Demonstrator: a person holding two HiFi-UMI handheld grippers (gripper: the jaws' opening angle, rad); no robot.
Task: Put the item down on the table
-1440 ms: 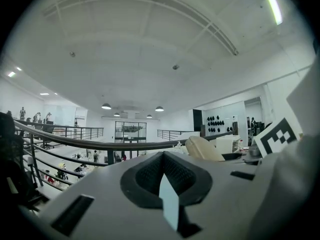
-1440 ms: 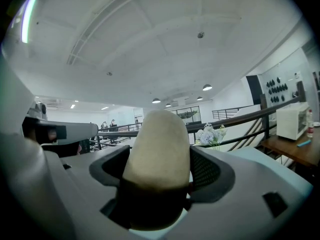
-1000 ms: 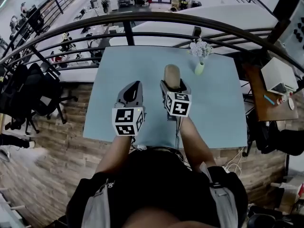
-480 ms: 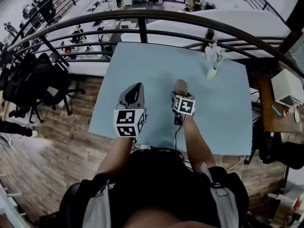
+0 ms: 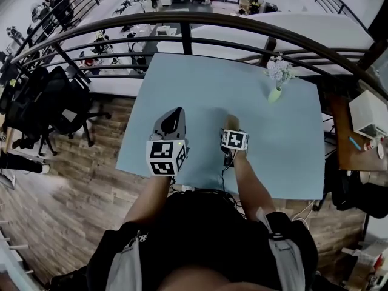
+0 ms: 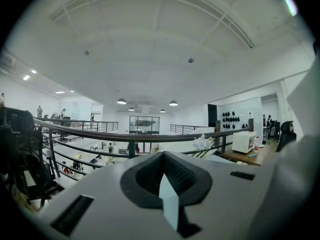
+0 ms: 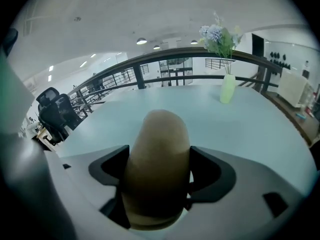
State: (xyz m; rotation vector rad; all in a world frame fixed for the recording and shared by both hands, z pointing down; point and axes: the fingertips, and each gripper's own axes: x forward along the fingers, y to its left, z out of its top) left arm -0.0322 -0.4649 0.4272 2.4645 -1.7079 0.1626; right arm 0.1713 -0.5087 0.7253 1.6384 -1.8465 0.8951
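A tan, rounded oblong item (image 7: pixel 159 149) stands out between the jaws of my right gripper (image 7: pixel 158 170), which is shut on it. In the head view that gripper (image 5: pixel 231 126) is low over the middle of the light blue table (image 5: pixel 182 90), and only the tip of the item (image 5: pixel 231 120) shows past its marker cube. Whether the item touches the tabletop is hidden. My left gripper (image 5: pixel 174 115) hangs higher, to the left of the right one, shut with nothing in it; in its own view the jaws (image 6: pixel 163 179) point out over the railing.
A pale green vase with flowers (image 5: pixel 274 93) stands at the table's far right, also in the right gripper view as the vase (image 7: pixel 227 88). A dark railing (image 5: pixel 200 23) curves behind the table. A white box on a brown side table (image 5: pixel 368 115) is at the right; office chairs (image 5: pixel 54 102) at the left.
My right gripper has gone down toward the tabletop with the item and looks smaller now. The left gripper has stayed raised and shut.
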